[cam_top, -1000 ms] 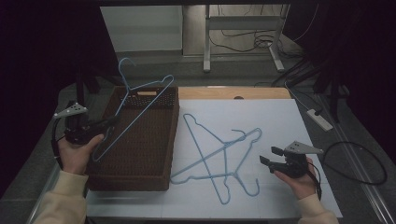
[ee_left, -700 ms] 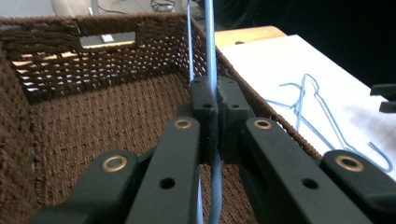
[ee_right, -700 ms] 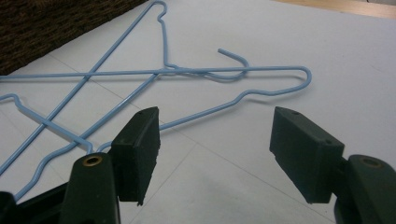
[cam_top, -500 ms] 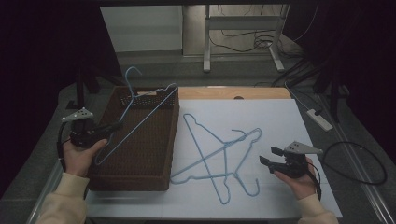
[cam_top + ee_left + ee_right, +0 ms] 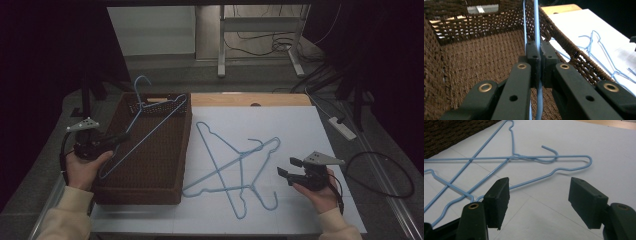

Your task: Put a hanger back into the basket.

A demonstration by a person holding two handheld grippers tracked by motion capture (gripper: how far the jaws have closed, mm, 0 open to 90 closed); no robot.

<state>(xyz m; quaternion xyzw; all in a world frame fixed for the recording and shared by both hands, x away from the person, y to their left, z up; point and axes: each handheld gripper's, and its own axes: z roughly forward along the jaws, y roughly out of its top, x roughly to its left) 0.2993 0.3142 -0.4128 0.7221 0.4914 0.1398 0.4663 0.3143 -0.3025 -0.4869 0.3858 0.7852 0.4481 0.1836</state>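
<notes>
You are working at a table [image 5: 220, 100] that is lying mostly under a white sheet [image 5: 300, 130], with a strip of bare wood showing along its far edge. A brown woven basket [image 5: 165, 165] is sitting on the left part, its right wall running along the sheet's left side. Two blue wire hangers [image 5: 235, 170] are lying crossed over each other on the sheet, just right of the basket.
</notes>
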